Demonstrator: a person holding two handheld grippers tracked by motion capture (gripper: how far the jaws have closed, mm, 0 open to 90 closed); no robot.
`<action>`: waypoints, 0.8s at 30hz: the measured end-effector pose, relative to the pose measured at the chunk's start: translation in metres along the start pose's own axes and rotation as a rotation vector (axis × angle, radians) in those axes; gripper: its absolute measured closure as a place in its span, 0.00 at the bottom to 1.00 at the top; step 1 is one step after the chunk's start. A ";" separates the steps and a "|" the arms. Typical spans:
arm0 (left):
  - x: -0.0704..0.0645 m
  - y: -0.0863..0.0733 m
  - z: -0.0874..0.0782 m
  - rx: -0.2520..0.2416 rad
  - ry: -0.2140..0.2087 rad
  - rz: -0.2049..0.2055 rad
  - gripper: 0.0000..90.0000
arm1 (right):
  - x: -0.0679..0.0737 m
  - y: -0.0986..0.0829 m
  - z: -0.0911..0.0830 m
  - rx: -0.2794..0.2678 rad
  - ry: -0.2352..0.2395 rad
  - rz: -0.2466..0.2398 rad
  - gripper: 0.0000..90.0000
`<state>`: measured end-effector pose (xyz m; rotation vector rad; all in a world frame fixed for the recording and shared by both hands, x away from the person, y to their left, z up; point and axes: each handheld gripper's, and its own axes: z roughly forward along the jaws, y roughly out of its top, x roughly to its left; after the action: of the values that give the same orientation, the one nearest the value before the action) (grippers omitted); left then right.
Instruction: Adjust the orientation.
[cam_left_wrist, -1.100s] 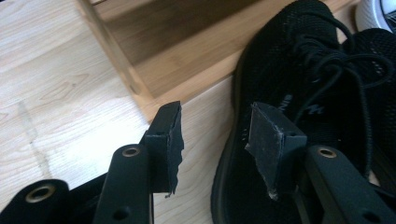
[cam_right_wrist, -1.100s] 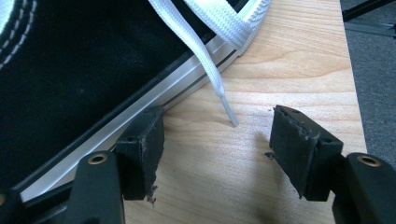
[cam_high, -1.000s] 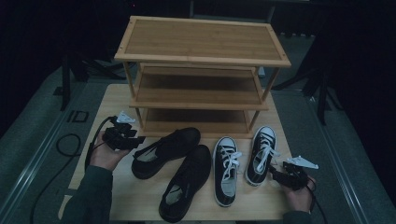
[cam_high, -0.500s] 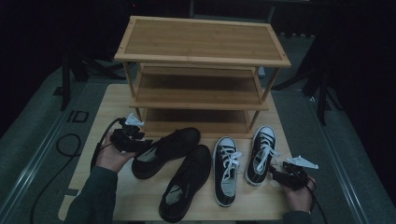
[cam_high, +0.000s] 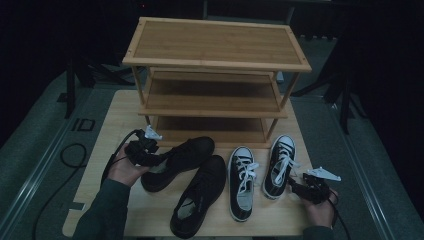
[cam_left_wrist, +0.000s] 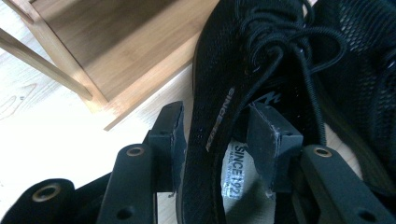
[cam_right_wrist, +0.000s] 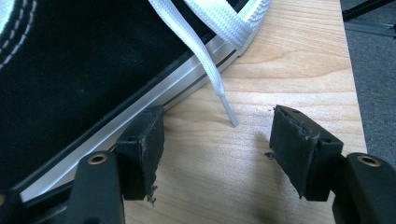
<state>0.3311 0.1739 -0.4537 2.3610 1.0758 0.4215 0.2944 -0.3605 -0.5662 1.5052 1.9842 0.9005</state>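
Two black shoes lie on the table in front of a bamboo shoe rack. My left gripper is at the heel of the left black shoe. Seen from the left gripper view, the left gripper is open and straddles that black shoe's side wall, one jaw outside and one inside. The second black shoe lies beside it. Two black-and-white sneakers lie to the right. My right gripper is open beside the right sneaker, with a white lace tip between its jaws.
The rack has three shelves, and its bottom shelf stands just behind the shoes. The wooden table has bare room at its left. Its right edge runs close to my right gripper. Cables trail off the left side.
My left gripper has moved right, onto the heel of the left black shoe. The right gripper and all the shoes have stayed put.
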 end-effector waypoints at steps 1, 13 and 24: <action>0.000 0.000 0.002 0.007 0.001 0.002 0.63 | 0.000 0.000 0.000 0.000 0.000 0.000 0.39; 0.001 0.007 0.029 0.116 -0.003 0.014 0.68 | 0.000 0.000 0.000 0.000 0.000 0.000 0.39; -0.001 0.009 0.033 0.120 0.046 0.042 0.94 | 0.000 0.000 0.000 0.000 0.000 0.000 0.39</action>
<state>0.3511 0.1575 -0.4757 2.4943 1.1018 0.4392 0.2944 -0.3605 -0.5662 1.5053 1.9844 0.9007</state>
